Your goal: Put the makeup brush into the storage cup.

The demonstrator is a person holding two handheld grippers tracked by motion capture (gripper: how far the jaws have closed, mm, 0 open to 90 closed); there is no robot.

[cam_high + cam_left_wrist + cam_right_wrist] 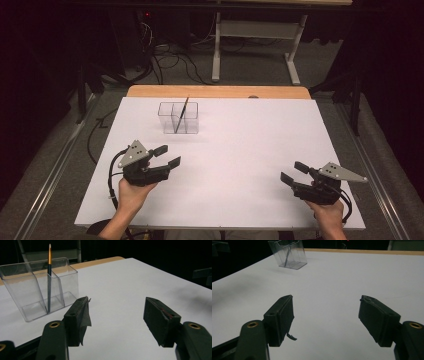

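Nearest to me, my left gripper [167,156] sits low over the white table [240,150], held in a hand [131,194] that comes in from the near edge. Its jaws stand wide apart with nothing between them; in the left gripper view I see only bare tabletop in the gap. A loose flap of dark padding hangs off one of its jaw pads [84,315].

My right gripper [295,172] rests at the near right of the table, well apart from the left one, and its jaws are likewise spread wide on nothing. In the right gripper view the white surface runs clear between the two black pads.

Farther out, toward the far left part of the table, stands the clear plastic holder [178,118], upright and split into compartments. A thin brush [181,114] leans inside it, its lower end down on the holder's floor by a divider and its orange upper shaft rising above the rim. Neither gripper touches the holder; the left one is the nearer.
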